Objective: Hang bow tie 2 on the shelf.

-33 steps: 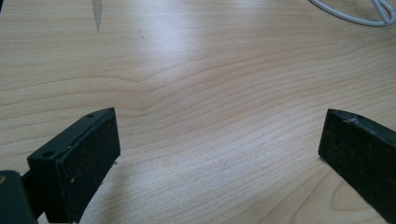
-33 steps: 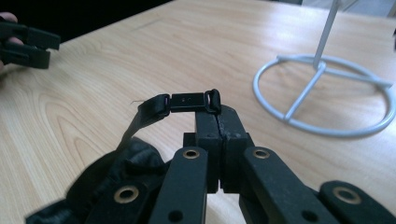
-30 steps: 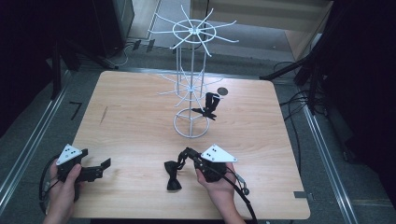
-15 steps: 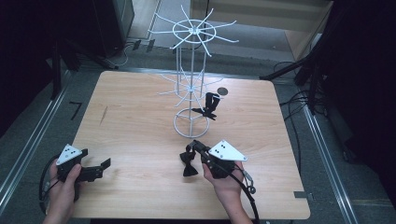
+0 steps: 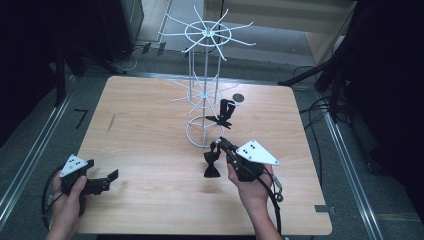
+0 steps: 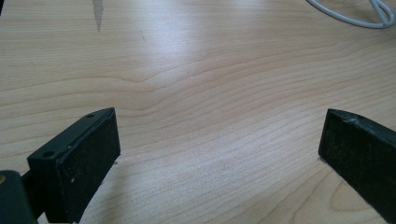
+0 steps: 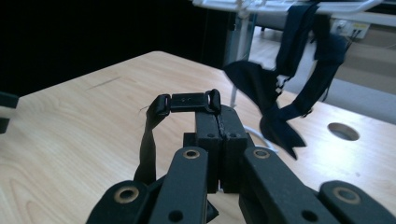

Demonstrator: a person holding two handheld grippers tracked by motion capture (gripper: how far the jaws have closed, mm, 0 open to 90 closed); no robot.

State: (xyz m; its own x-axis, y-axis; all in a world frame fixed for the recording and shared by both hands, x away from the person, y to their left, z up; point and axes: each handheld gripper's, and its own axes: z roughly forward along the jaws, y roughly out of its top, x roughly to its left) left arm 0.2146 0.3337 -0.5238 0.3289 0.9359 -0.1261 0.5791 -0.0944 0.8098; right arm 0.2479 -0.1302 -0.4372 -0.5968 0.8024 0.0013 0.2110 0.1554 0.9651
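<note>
A black bow tie (image 5: 212,165) hangs by its strap from my right gripper (image 5: 222,145), clear of the wooden table (image 5: 145,125). In the right gripper view the jaws of the gripper (image 7: 219,126) are pressed together on the strap, whose clasp (image 7: 187,101) sticks out above the tips. A white wire rack (image 5: 205,92) stands just beyond, and a second black bow tie (image 5: 223,114) hangs from one of its lower hooks; that tie (image 7: 275,93) is close in front of the right gripper. My left gripper (image 5: 112,176) rests open at the table's front left, with bare wood between its jaws (image 6: 219,149).
A round hole (image 5: 238,98) in the tabletop lies behind the rack on the right. The rack's base ring (image 5: 200,135) sits on the wood near the held tie. Dark stands and cables surround the table, and the left half of the tabletop is bare wood.
My right gripper has risen and shifted right toward the rack, lifting the bow tie off the table so it now dangles. The left gripper has stayed put.
</note>
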